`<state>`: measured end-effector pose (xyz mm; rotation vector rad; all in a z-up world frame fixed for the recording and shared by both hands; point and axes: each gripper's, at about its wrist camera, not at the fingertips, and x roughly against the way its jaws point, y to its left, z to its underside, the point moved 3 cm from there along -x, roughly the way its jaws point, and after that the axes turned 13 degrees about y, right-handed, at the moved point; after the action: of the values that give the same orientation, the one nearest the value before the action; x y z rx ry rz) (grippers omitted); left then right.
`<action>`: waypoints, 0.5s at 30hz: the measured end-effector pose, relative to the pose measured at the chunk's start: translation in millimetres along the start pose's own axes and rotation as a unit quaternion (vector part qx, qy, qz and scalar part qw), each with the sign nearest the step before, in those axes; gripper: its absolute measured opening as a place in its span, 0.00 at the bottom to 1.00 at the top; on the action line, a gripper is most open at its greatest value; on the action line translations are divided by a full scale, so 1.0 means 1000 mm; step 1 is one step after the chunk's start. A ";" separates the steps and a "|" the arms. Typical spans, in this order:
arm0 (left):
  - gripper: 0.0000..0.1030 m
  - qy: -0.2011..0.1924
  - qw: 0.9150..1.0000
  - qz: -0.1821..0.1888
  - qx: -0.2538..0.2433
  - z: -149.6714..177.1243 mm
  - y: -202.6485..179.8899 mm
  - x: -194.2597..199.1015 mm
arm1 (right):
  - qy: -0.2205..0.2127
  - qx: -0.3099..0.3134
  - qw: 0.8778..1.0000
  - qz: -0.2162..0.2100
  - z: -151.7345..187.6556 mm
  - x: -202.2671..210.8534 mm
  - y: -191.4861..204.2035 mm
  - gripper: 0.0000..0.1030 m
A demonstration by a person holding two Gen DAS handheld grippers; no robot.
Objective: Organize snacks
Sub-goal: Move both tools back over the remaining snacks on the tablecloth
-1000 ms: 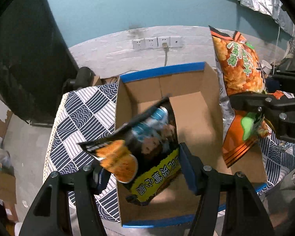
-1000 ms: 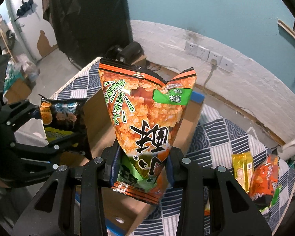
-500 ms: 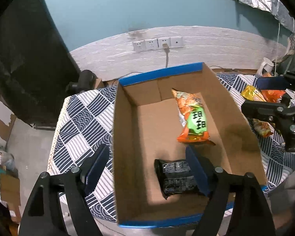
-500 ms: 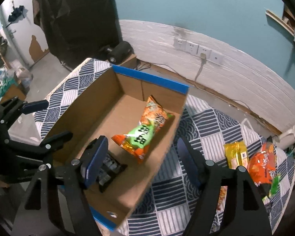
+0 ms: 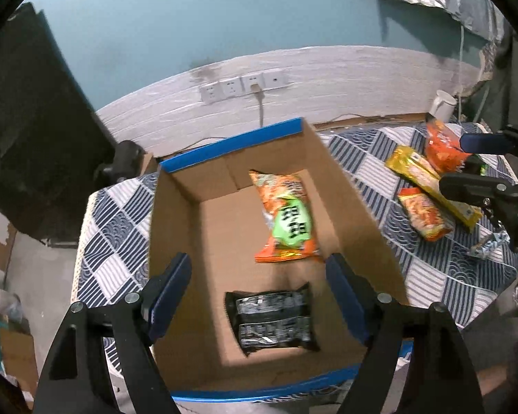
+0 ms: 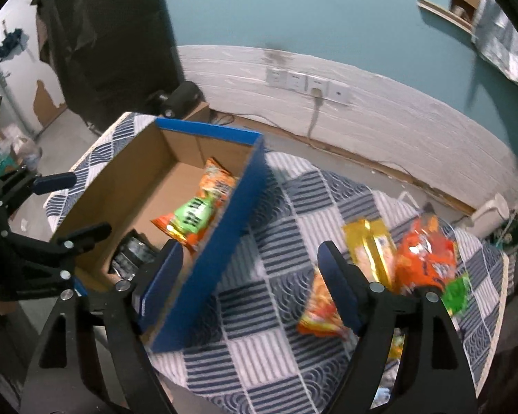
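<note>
Left wrist view: left gripper (image 5: 259, 296) spread wide and empty above the cardboard box (image 5: 176, 227); black snack pack (image 5: 272, 317) lies flat between its fingers, orange-green bag (image 5: 286, 220) just ahead, both boxed; right gripper (image 6: 248, 283) is opening, nothing inside, with loose snacks (image 6: 421, 262) just beyond its right finger, likely next.

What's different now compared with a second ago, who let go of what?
Both bags were let go into the box: the black bag from the left hand-held gripper, the orange bag from the right hand-held gripper, whose jaws are opening with nothing between them. Right swung toward the table snacks. Box and cloth stayed put.
</note>
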<state>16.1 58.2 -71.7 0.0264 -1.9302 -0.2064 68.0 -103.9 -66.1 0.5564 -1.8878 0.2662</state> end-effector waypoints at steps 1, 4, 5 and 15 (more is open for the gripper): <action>0.79 0.000 1.000 0.002 -0.004 -0.001 -0.005 0.000 | 0.001 -0.005 1.000 0.001 0.004 0.001 -0.007 0.78; 0.79 0.002 1.000 0.008 -0.021 -0.004 -0.024 0.003 | 0.001 -0.024 1.000 0.005 0.019 0.005 -0.030 0.78; 0.79 0.003 1.000 0.009 -0.025 -0.005 -0.028 0.003 | 0.001 -0.031 1.000 0.006 0.023 0.006 -0.037 0.78; 0.79 0.017 0.996 0.026 -0.086 -0.008 -0.099 0.003 | 0.002 -0.084 0.996 0.012 0.062 0.016 -0.103 0.78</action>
<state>14.1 -41.0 -81.6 -0.1330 -1.8715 -0.3342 63.7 -223.5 -82.6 0.4192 -1.8936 0.1218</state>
